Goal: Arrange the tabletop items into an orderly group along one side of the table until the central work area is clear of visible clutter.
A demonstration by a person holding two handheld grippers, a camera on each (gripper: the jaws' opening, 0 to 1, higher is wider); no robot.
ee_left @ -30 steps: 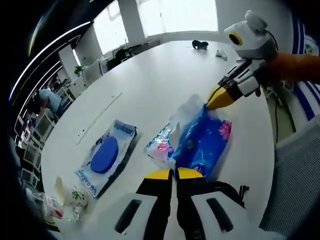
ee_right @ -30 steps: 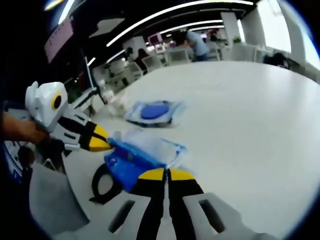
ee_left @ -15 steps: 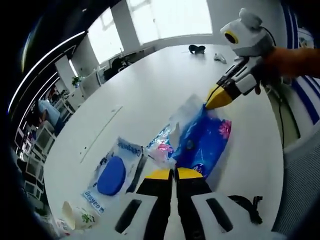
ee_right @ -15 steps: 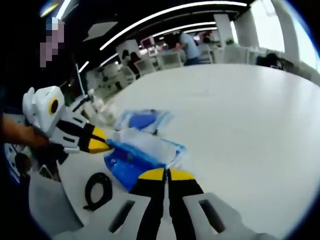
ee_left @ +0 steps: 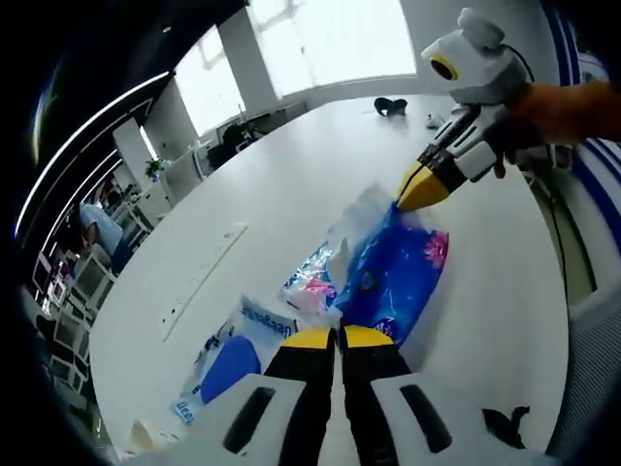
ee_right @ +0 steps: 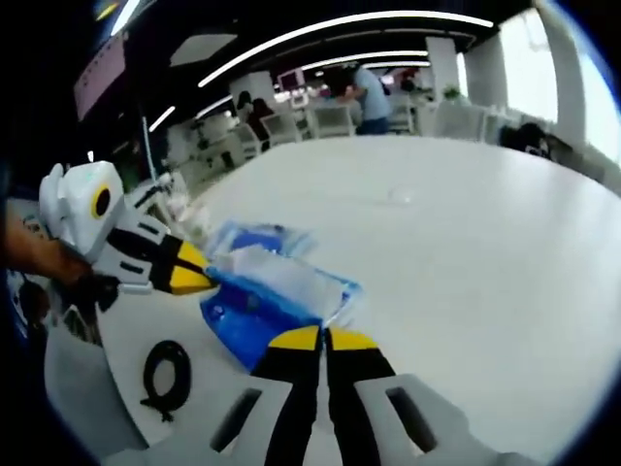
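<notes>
A blue tissue pack (ee_left: 393, 277) in clear wrap is stretched between my two grippers. My left gripper (ee_left: 338, 337) is shut on its near end. The right gripper (ee_left: 424, 190) comes in from the upper right, held by a hand in an orange sleeve, and is shut on the far end. In the right gripper view the same pack (ee_right: 254, 309) runs from my right gripper (ee_right: 325, 339) to the left gripper (ee_right: 186, 280) at the left. A packet with a blue round sponge (ee_left: 231, 365) lies on the white table (ee_left: 291, 165) beside my left jaws, and shows again behind the pack (ee_right: 254, 238).
A black ring-shaped strap (ee_right: 166, 370) lies near the table's edge, also at lower right (ee_left: 505, 425). A thin white strip (ee_left: 206, 280) lies along the table. Small dark items (ee_left: 391, 105) sit at the far end. People and chairs (ee_right: 369, 92) stand beyond the table.
Both grippers stay shut on the tissue pack and have carried it along the table. The sponge packet and the black ring have fallen back relative to the pack.
</notes>
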